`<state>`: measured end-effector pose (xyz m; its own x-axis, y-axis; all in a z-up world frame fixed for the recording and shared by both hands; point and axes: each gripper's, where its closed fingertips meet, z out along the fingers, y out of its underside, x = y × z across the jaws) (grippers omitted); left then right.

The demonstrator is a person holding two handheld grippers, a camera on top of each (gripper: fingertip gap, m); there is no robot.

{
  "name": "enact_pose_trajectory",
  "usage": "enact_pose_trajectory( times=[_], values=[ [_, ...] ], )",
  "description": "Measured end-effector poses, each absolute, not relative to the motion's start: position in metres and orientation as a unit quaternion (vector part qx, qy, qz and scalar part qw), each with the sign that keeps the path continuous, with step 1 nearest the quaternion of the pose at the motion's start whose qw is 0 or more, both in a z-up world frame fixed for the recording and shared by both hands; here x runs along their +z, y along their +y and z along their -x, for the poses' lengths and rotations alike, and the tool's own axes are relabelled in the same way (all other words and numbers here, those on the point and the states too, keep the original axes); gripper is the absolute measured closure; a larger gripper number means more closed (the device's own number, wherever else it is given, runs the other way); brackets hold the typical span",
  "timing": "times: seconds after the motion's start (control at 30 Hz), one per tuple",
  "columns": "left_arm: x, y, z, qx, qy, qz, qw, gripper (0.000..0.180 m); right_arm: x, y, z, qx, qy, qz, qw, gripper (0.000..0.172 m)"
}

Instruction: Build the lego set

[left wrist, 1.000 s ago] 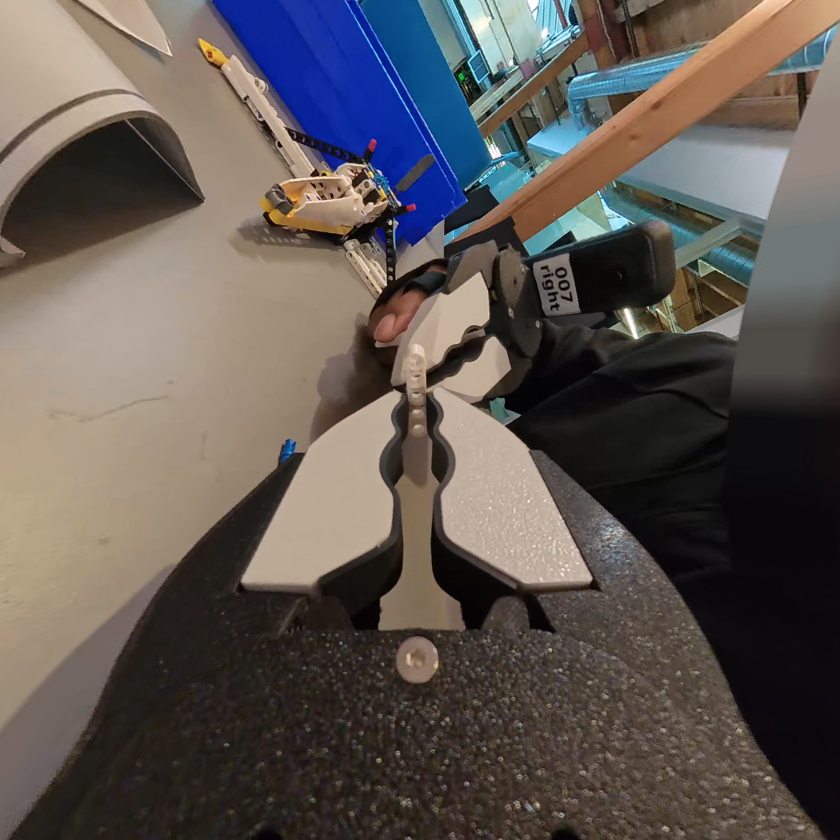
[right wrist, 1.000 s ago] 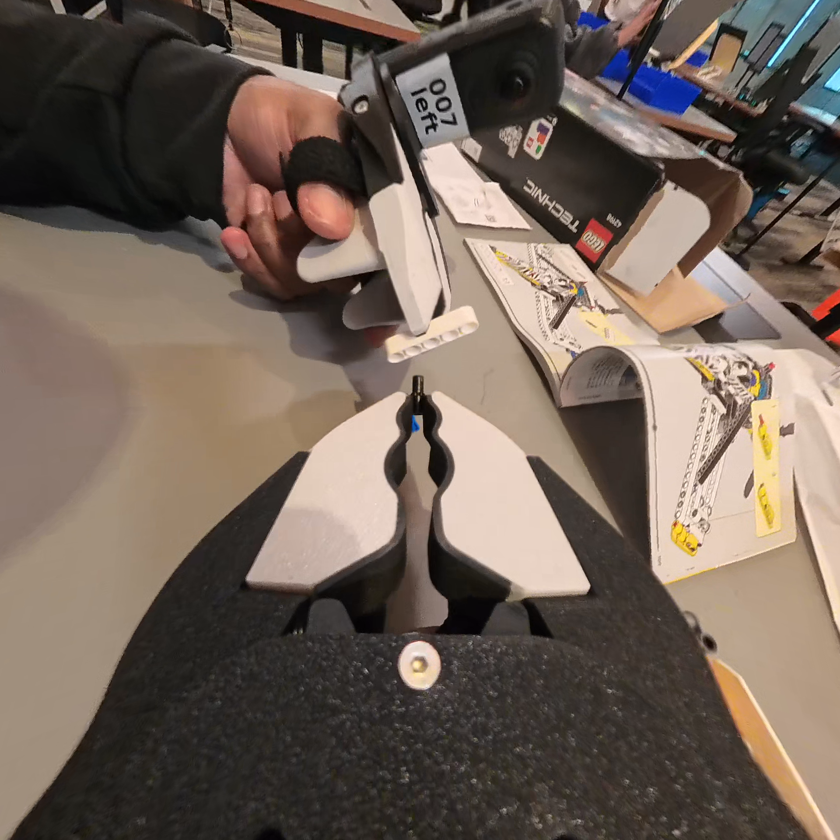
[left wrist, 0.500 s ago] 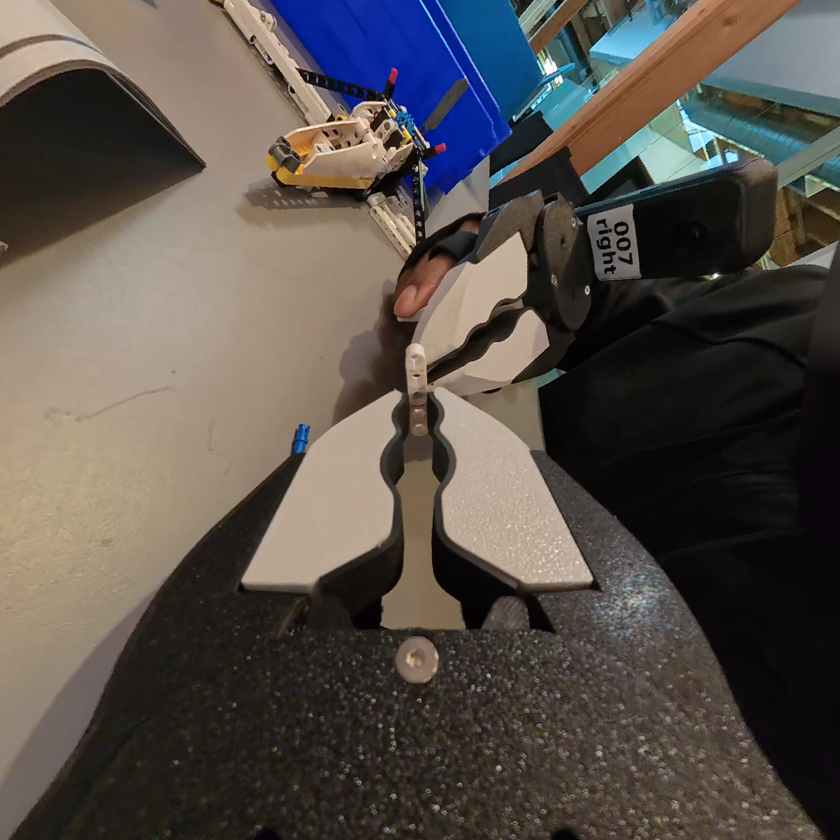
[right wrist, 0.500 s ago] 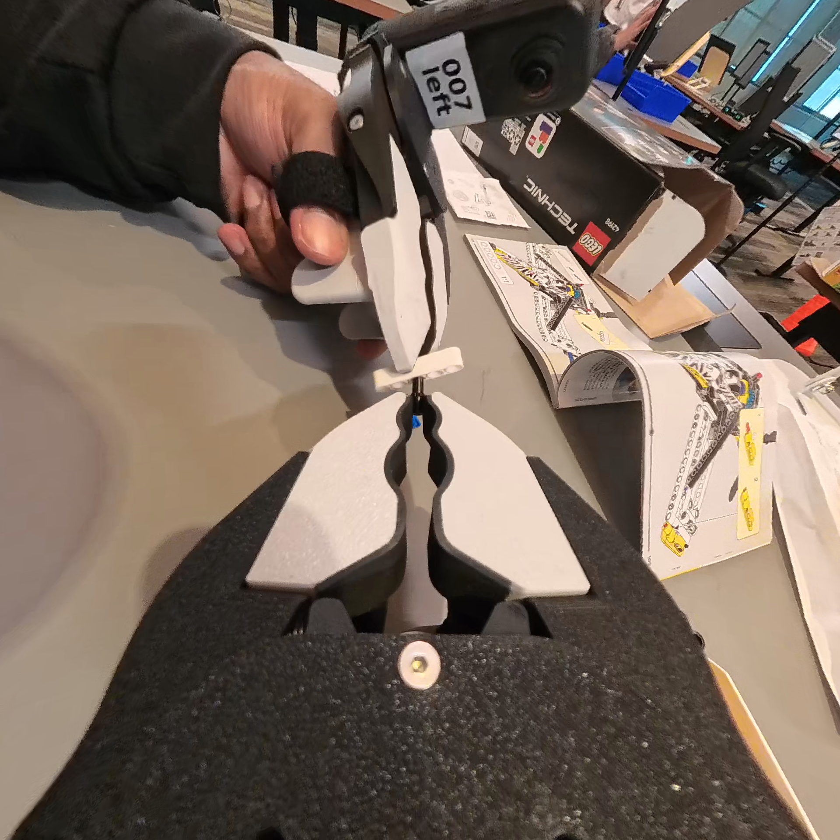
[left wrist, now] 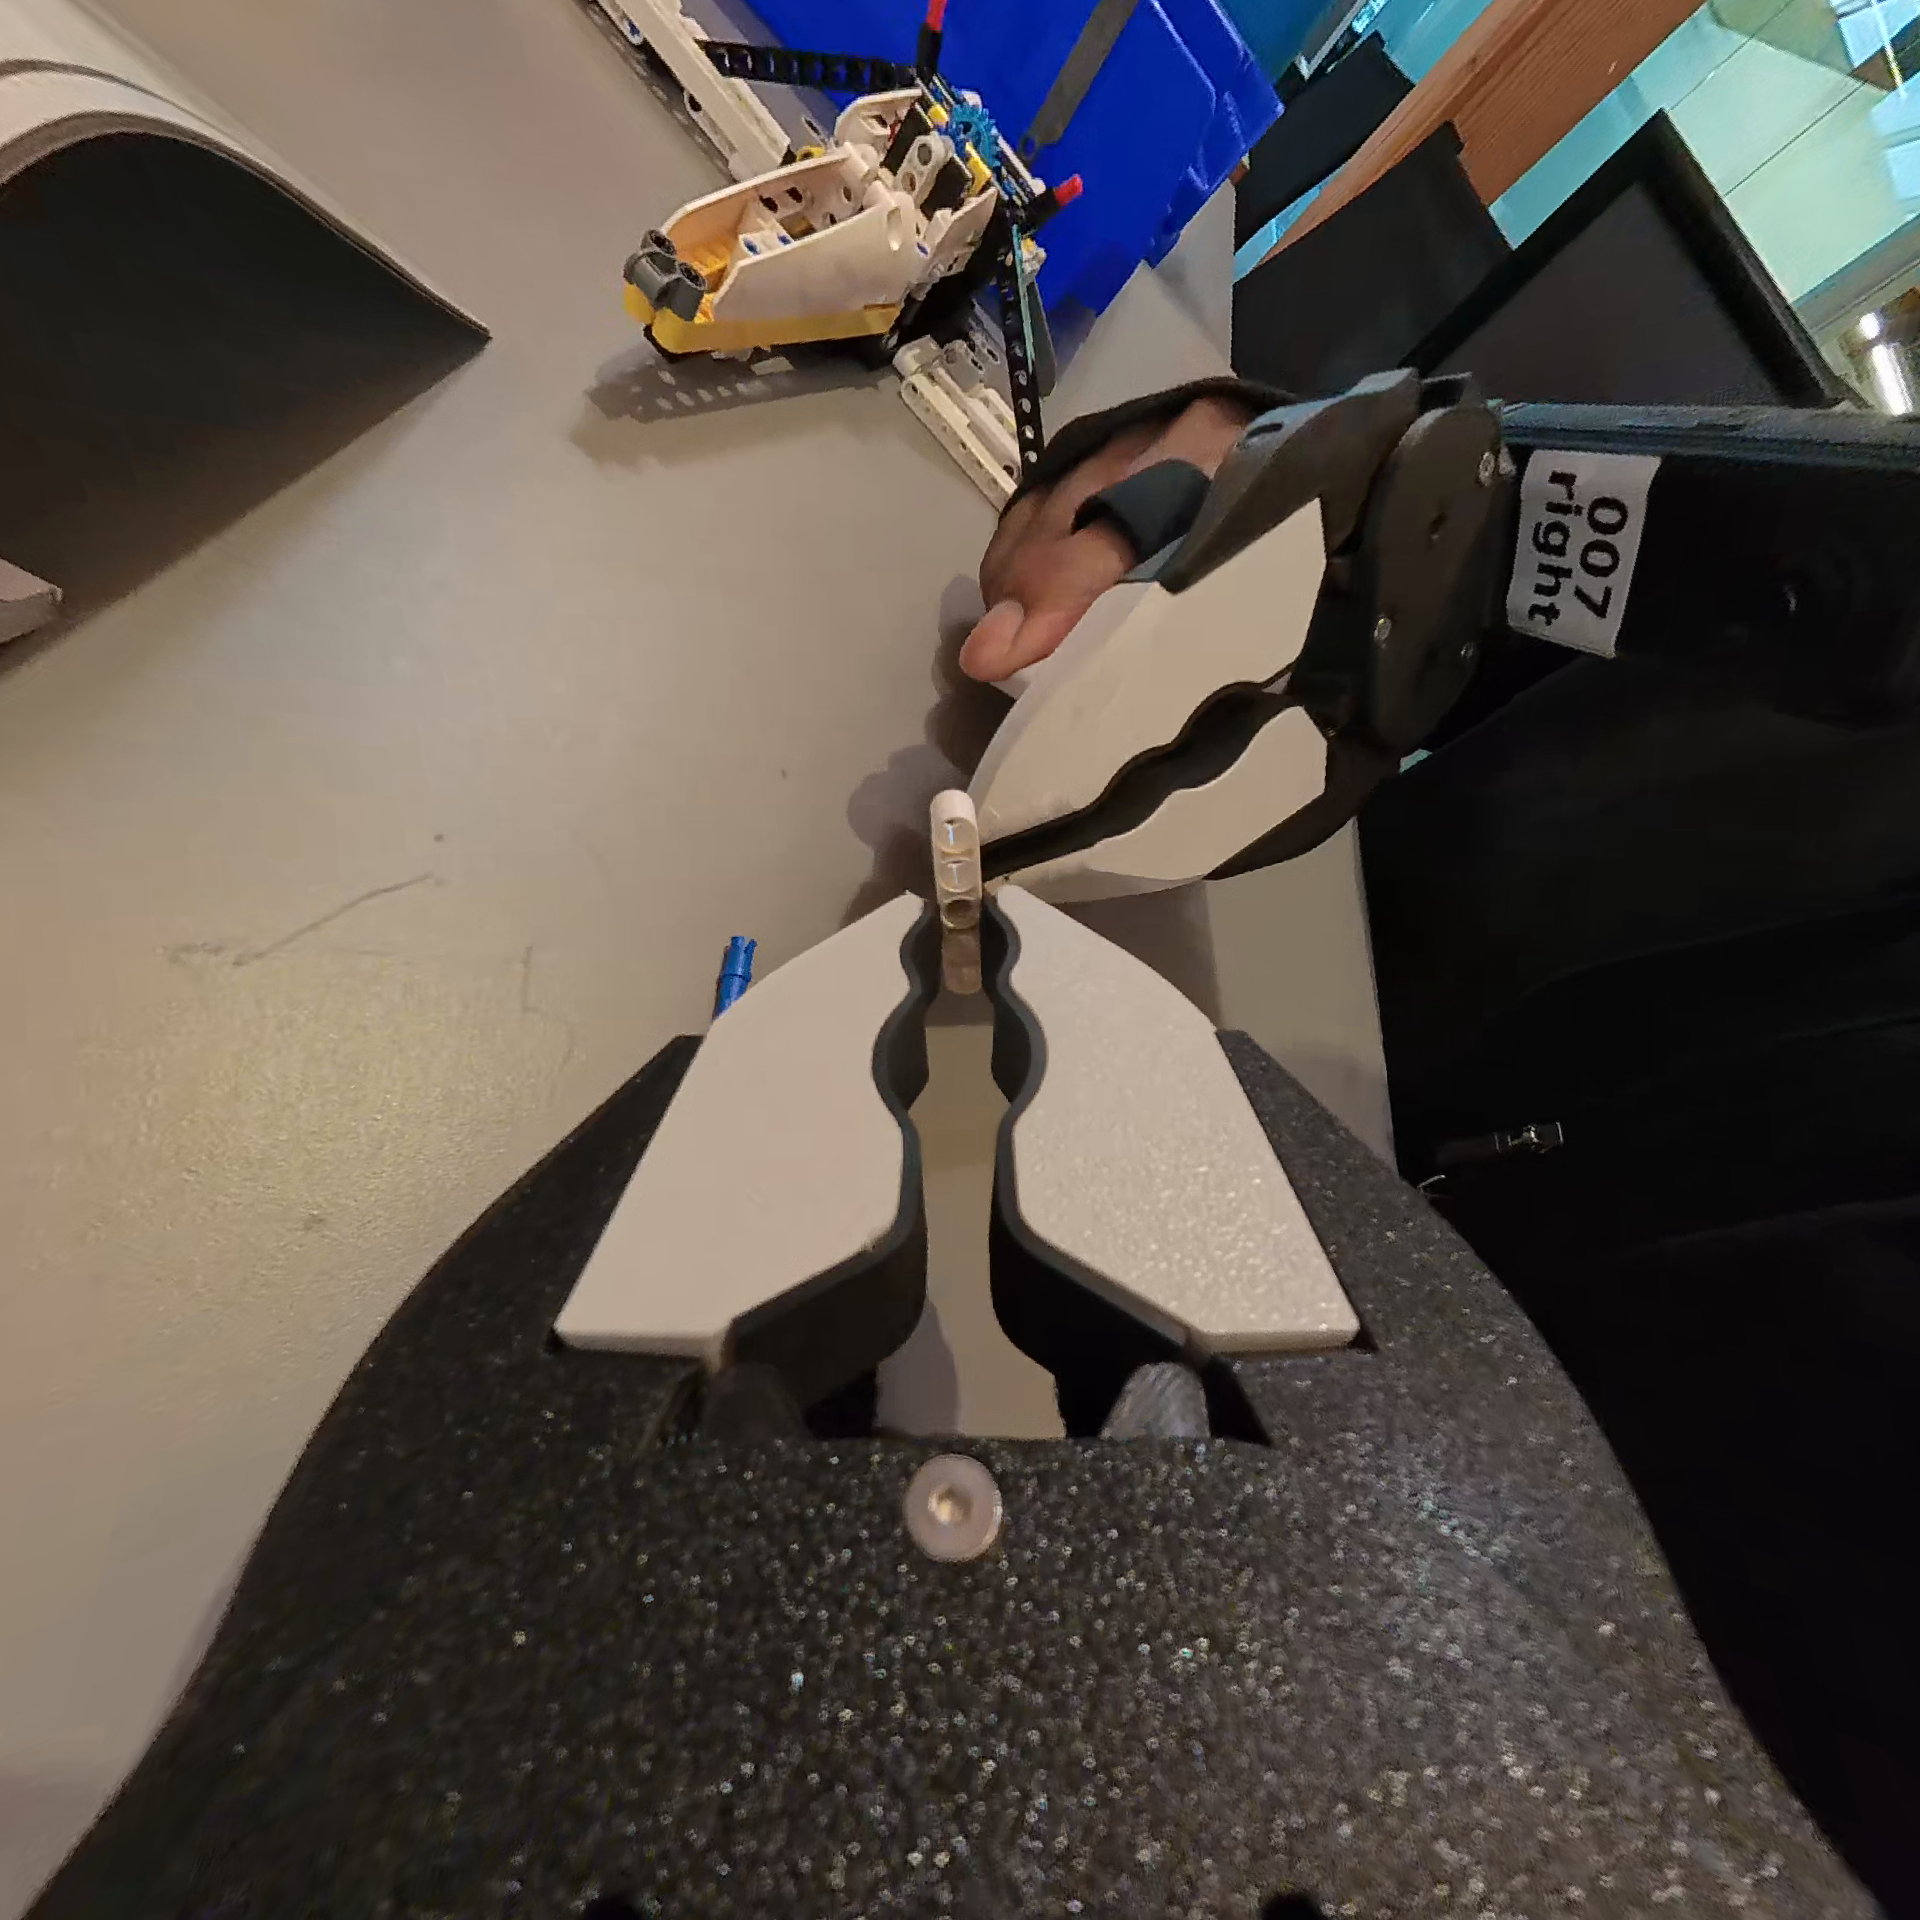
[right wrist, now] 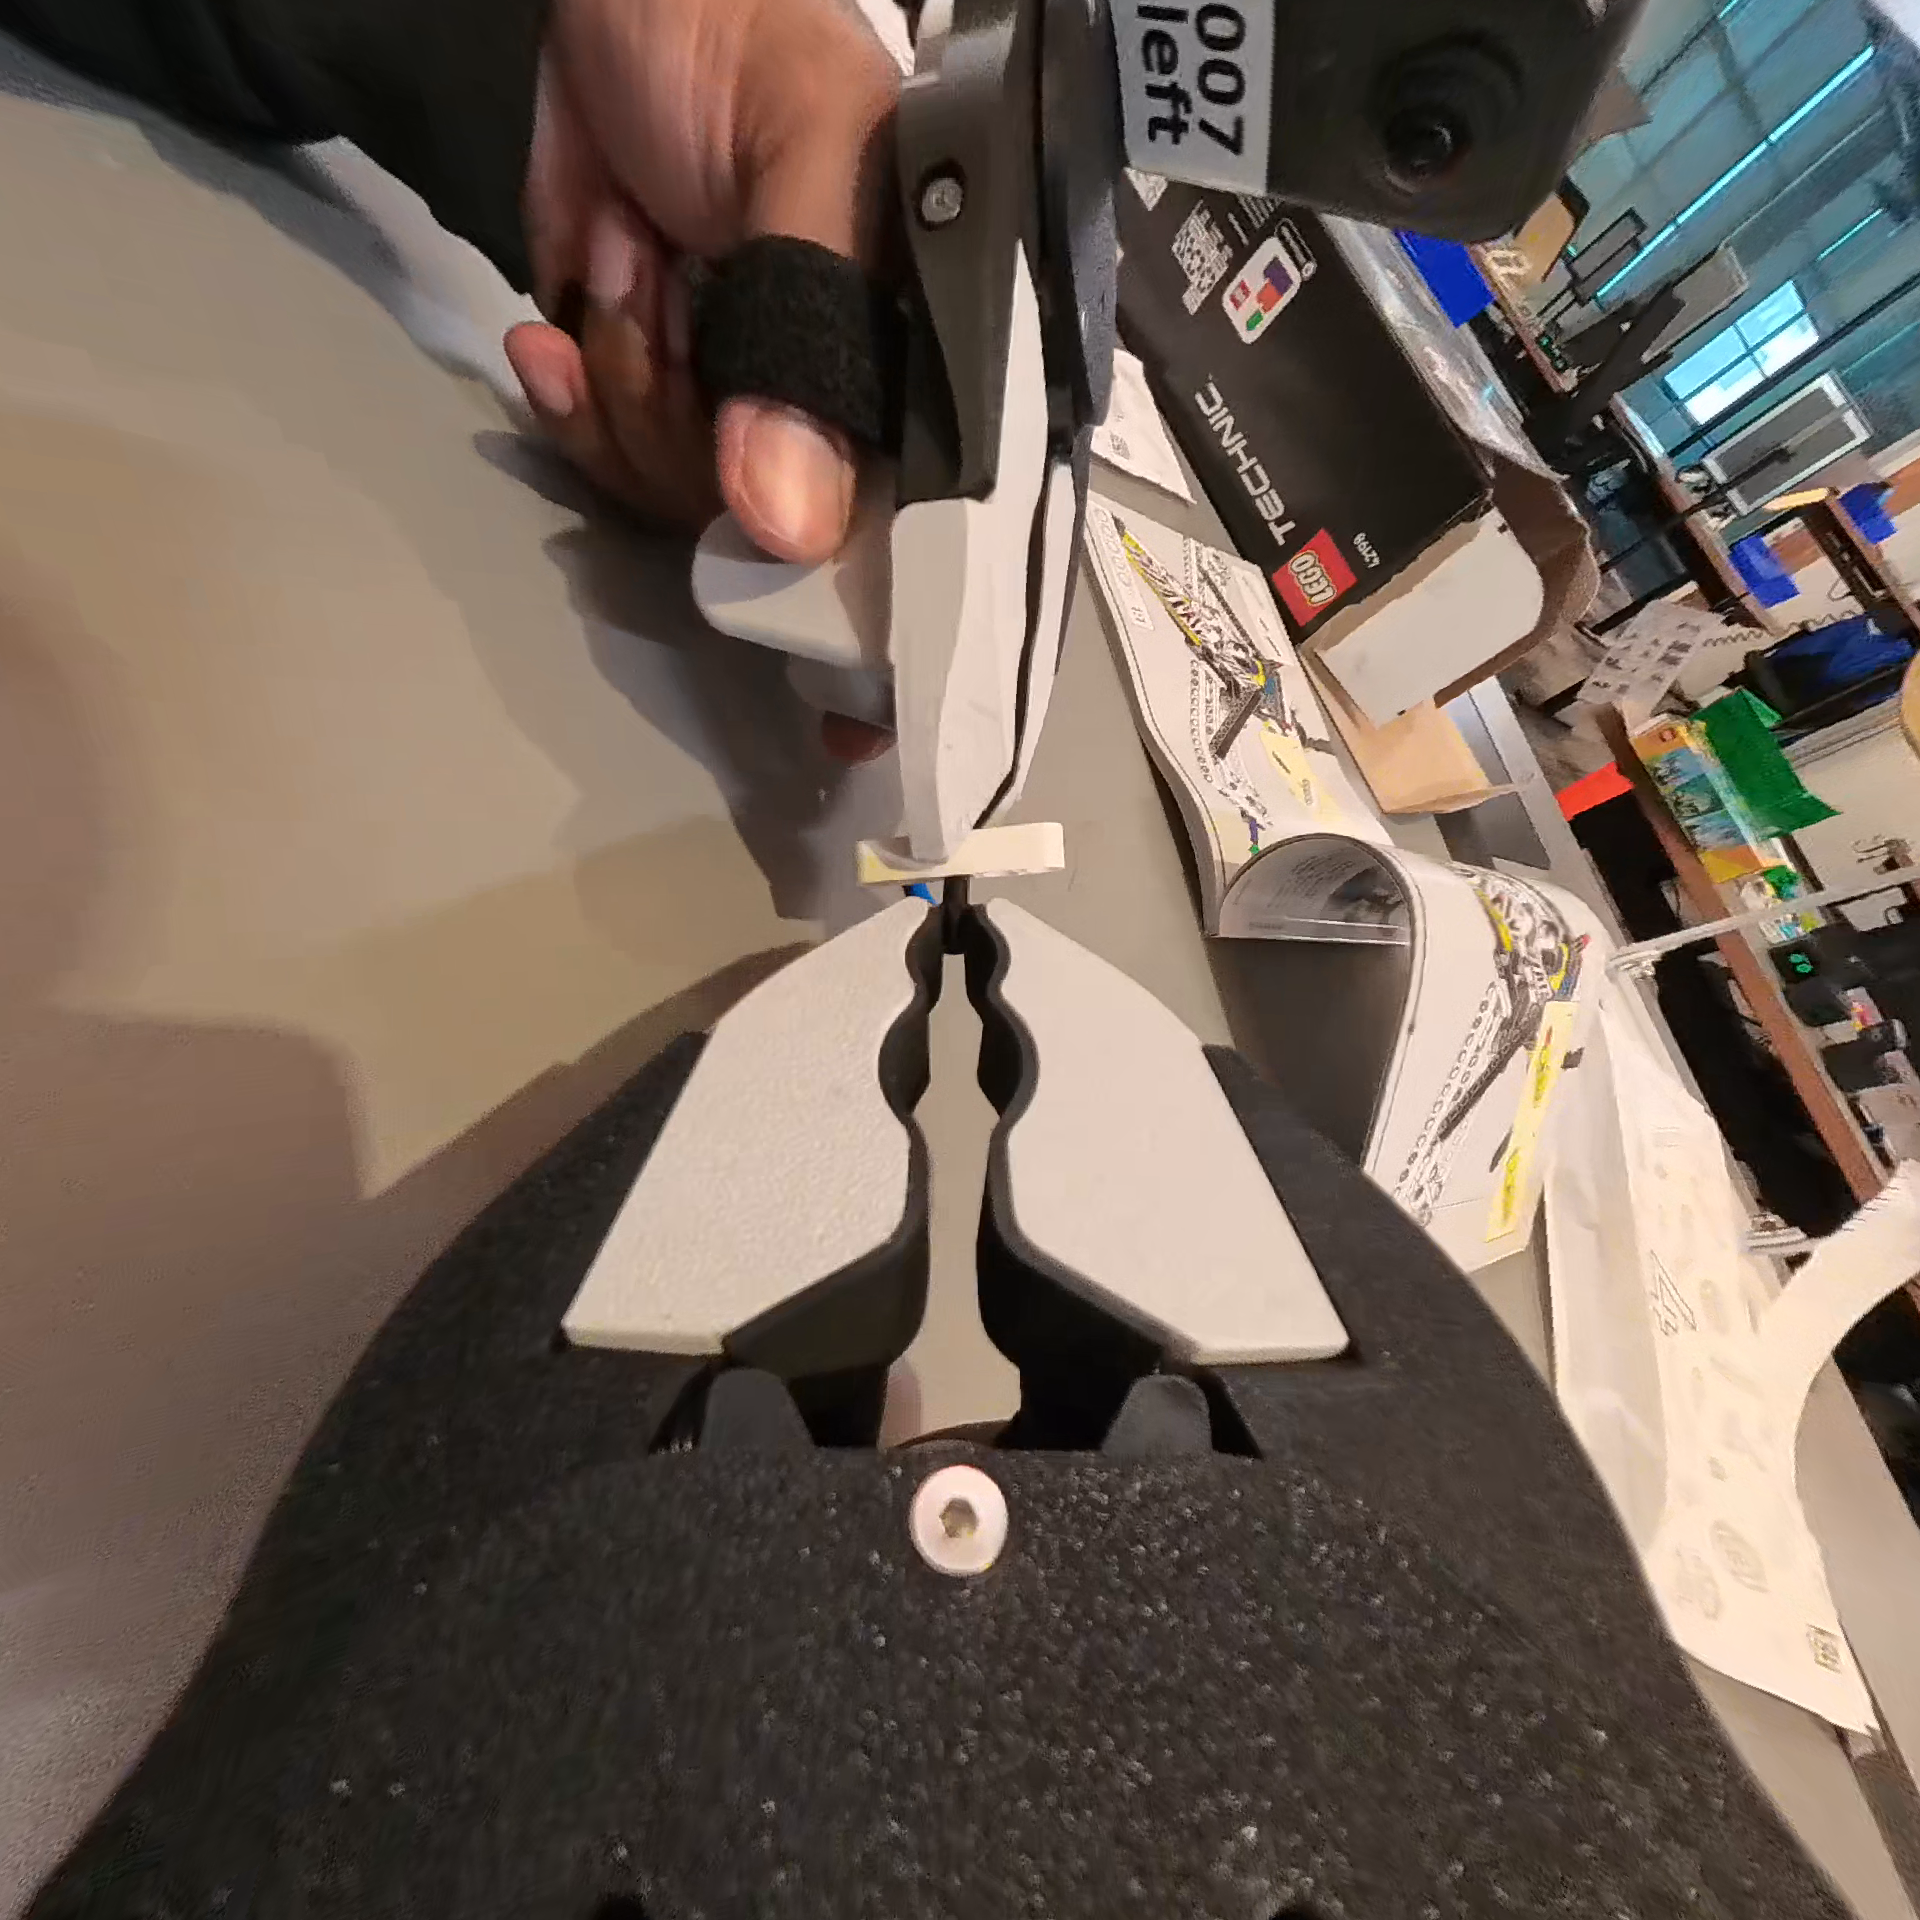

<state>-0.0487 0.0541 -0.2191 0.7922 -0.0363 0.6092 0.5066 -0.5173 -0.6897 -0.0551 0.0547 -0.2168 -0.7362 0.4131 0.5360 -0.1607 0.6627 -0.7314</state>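
Closing in since a second ago, the right gripper (right wrist: 958, 914), clamped on a thin black pin (right wrist: 956, 902), has brought the pin's tip up against the white beam (right wrist: 987, 847). The left gripper (left wrist: 961, 914) clamps that beam, whose long axis runs three-to-nine o'clock in the right wrist view.

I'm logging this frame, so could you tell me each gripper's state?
Left gripper: closed on a white beam.
Right gripper: closed on a thin black pin.

Grey table (left wrist: 312, 727) with toy helicopter (left wrist: 831, 249), blue pin (left wrist: 734, 968), open booklet (right wrist: 1351, 935), black box (right wrist: 1320, 416).
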Motion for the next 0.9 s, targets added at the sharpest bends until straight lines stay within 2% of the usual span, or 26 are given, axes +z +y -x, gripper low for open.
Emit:
enact_pose_trajectory(
  times=[0.37, 0.77, 0.9],
  values=[
    [-0.202, 0.048, 0.035, -0.350, -0.096, 0.791, 0.492, 0.174, -0.198, 0.048, 0.041, 0.501, -0.811, 0.043, 0.299, 0.168],
    [-0.175, 0.045, 0.028, -0.395, -0.054, 0.735, 0.548, 0.174, -0.172, 0.045, 0.032, 0.620, -0.757, 0.092, 0.182, 0.169],
    [-0.172, 0.045, 0.029, -0.402, -0.058, 0.725, 0.556, 0.174, -0.169, 0.046, 0.033, 0.627, -0.750, 0.097, 0.188, 0.169]
  ],
)
